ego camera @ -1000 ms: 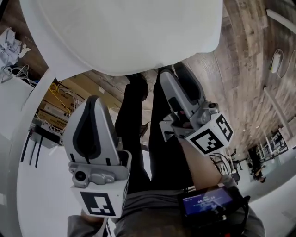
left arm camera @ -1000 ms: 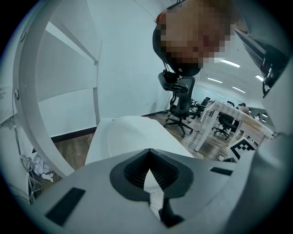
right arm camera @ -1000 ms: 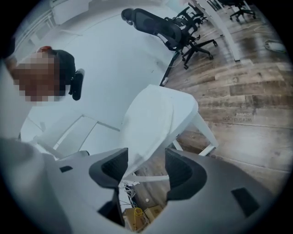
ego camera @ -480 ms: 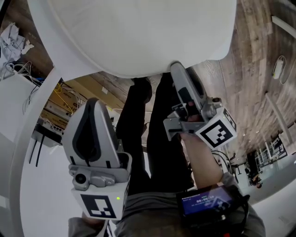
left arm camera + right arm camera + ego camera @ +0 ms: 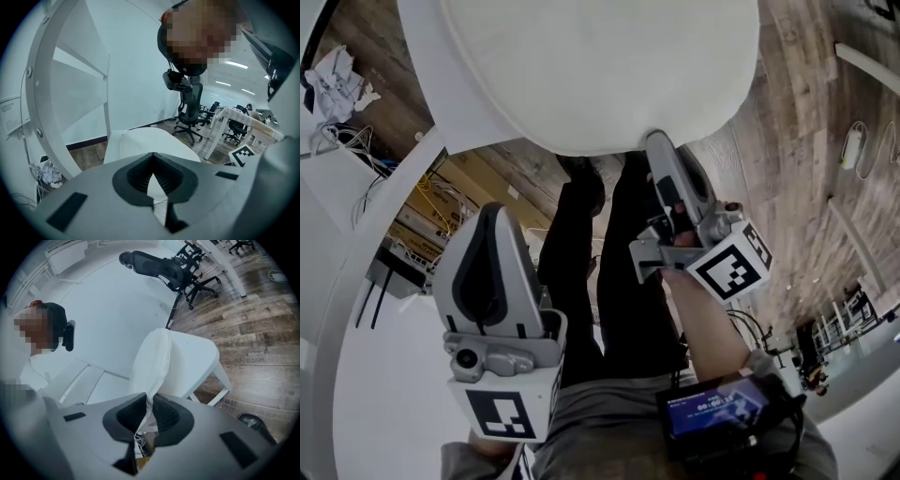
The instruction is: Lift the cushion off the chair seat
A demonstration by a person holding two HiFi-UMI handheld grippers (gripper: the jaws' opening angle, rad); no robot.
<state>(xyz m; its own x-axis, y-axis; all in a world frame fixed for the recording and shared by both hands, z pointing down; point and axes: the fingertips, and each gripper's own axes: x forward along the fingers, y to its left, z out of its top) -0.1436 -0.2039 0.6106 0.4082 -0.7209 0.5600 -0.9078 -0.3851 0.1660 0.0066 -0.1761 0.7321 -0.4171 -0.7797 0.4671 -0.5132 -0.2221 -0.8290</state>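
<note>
A white cushion (image 5: 591, 66) lies on the white chair seat (image 5: 419, 70) at the top of the head view. My right gripper (image 5: 654, 141) reaches its near edge. Its jaws are closing, with a fold of the cushion (image 5: 157, 357) pinched between the pads above the chair seat (image 5: 199, 362). My left gripper (image 5: 492, 211) hangs back at the lower left, well short of the chair. Its jaws are shut on nothing, pointing toward the cushion (image 5: 150, 140).
A curved white table edge (image 5: 356, 309) runs down the left. Cables and cardboard boxes (image 5: 422, 206) lie on the wood floor under it. The person's dark-trousered legs (image 5: 581, 262) stand between the grippers. Office chairs (image 5: 190, 112) and desks fill the room behind.
My right gripper moved forward to the cushion's near edge and its jaws closed on the fabric. The left gripper rose slightly.
</note>
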